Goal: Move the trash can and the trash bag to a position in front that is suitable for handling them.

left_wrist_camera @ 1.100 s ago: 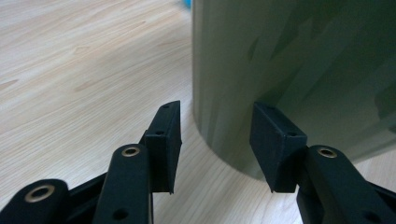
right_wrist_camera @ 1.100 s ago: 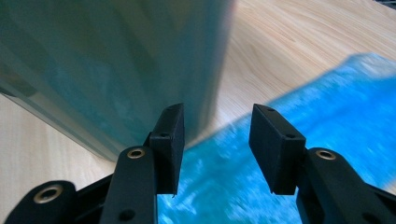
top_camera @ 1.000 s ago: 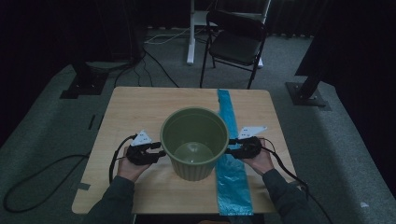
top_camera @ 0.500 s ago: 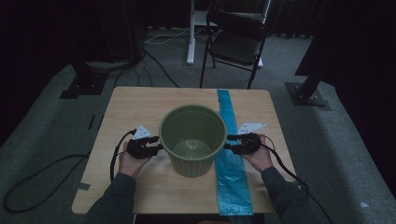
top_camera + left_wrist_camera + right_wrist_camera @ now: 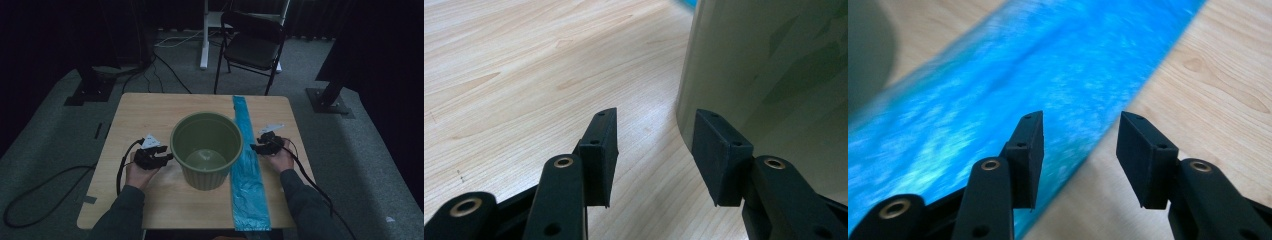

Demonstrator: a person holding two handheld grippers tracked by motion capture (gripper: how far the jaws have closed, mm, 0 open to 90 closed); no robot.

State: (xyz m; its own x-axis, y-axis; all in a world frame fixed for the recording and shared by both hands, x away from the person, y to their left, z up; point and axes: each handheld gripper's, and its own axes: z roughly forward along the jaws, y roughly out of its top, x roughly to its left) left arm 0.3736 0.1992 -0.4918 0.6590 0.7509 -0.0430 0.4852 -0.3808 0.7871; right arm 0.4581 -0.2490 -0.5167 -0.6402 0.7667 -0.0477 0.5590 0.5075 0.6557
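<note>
A green plastic bucket (image 5: 206,150) stands upright and empty in the middle of the wooden table (image 5: 150,115). My left gripper (image 5: 166,158) lies at its left side, open. In the left gripper view (image 5: 656,130) bare wood shows in the gap, and the bucket's wall (image 5: 774,65) rises just past the right-hand jaw. A long blue plastic strip (image 5: 247,175) runs along the table to the right of the bucket. My right gripper (image 5: 254,147) hovers low over the strip's right edge (image 5: 998,100). It is open (image 5: 1080,130); its jaws have just been closing a little, with nothing between them.
A black folding chair (image 5: 252,47) and a white stand leg (image 5: 204,35) sit on the floor beyond the table's far edge. Black stand feet (image 5: 330,100) flank the table. Cables trail from both grippers off the table's front.
My right gripper has shifted slightly up the table and sunk lower over the blue strip. The left gripper and the bucket have stayed where they were.
</note>
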